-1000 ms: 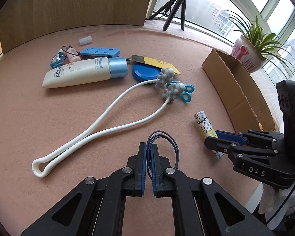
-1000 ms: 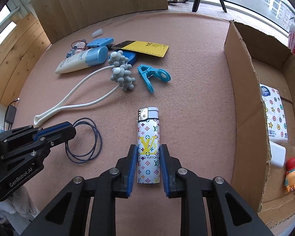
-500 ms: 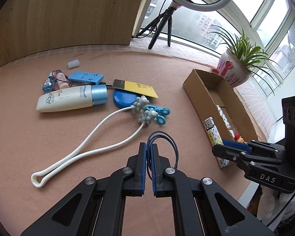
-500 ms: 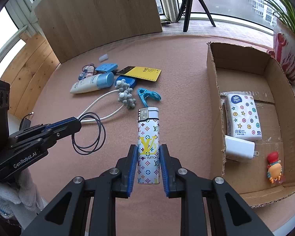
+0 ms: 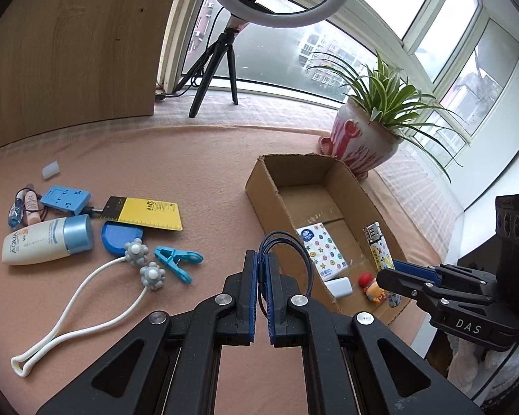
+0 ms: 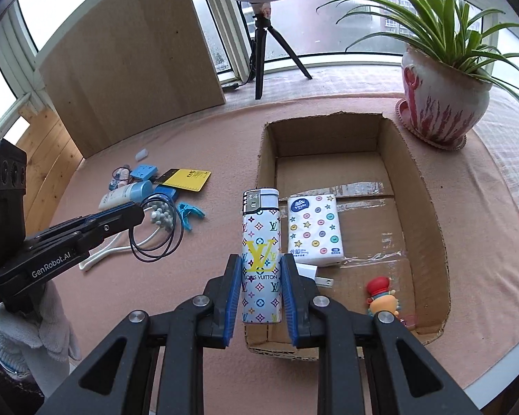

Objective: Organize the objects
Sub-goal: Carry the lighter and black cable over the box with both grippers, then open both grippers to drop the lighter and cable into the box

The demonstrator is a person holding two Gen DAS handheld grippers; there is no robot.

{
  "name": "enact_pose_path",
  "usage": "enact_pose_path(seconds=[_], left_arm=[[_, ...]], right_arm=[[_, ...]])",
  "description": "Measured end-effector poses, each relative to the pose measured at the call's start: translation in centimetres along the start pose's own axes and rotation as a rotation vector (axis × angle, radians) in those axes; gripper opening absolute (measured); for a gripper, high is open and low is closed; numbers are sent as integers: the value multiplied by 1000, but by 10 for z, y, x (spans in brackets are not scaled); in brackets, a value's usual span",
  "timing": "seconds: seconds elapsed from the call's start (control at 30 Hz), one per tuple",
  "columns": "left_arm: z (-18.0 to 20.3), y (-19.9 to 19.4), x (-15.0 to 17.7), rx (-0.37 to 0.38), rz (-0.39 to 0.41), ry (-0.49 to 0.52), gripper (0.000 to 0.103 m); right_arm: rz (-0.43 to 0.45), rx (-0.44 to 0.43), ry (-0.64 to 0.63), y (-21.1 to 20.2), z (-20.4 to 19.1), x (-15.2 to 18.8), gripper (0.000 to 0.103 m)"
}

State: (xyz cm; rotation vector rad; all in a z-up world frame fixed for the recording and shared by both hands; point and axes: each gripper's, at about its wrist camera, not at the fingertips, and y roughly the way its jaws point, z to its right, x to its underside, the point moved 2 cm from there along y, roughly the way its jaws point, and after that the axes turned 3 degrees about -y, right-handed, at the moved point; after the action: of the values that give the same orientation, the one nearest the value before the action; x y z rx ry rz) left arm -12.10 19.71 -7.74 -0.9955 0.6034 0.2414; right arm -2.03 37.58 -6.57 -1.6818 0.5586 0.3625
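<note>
1. A patterned lighter [image 6: 261, 254] is clamped between the closed-in blue pads of the right gripper [image 6: 261, 287], at centre frame, over the near edge of the cardboard box [image 6: 429, 214].
2. A dark cord loop [image 5: 287, 252] is pinched by the left gripper [image 5: 261, 269], its jaws nearly together.
3. A tissue pack [image 6: 314, 230], white charger [image 5: 339, 287] and toy figure [image 6: 382, 297] are seen inside the box.
</note>
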Motion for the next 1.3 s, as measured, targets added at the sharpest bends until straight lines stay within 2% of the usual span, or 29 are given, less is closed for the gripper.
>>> enact_pose_path(seconds=[0.17, 0.4, 0.7, 0.8, 0.83, 0.87, 0.9, 0.93, 0.97, 1.0, 1.3], left_arm=[[28, 24, -11, 25, 3, 23, 4], [59, 62, -19, 37, -22, 36, 4], [77, 96, -18, 14, -55, 54, 4], [78, 100, -17, 32, -78, 49, 5], [78, 101, -17, 29, -84, 43, 13], [77, 101, -17, 26, -81, 39, 27], [75, 99, -18, 18, -69, 39, 33], [74, 96, -18, 8, -57, 41, 37], [72, 94, -19, 1, -53, 43, 37], [70, 92, -18, -5, -52, 44, 37], [36, 64, -9, -48, -41, -1, 37]], right_arm=[[6, 32, 34, -4, 33, -3, 21], [-10, 32, 80, 3, 69, -3, 21], [-33, 34, 91, 15, 89, -2, 21], [-42, 30, 91, 18, 92, -1, 21], [-43, 25, 91, 18, 92, -2, 21], [-48, 19, 91, 19, 92, -1, 24], [-52, 20, 93, 19, 92, 0, 34], [-44, 25, 96, 18, 92, 0, 40], [-34, 30, 97, 16, 92, 0, 46], [-33, 33, 95, 15, 91, 0, 47], [-32, -5, 107, 15, 76, 0, 47]])
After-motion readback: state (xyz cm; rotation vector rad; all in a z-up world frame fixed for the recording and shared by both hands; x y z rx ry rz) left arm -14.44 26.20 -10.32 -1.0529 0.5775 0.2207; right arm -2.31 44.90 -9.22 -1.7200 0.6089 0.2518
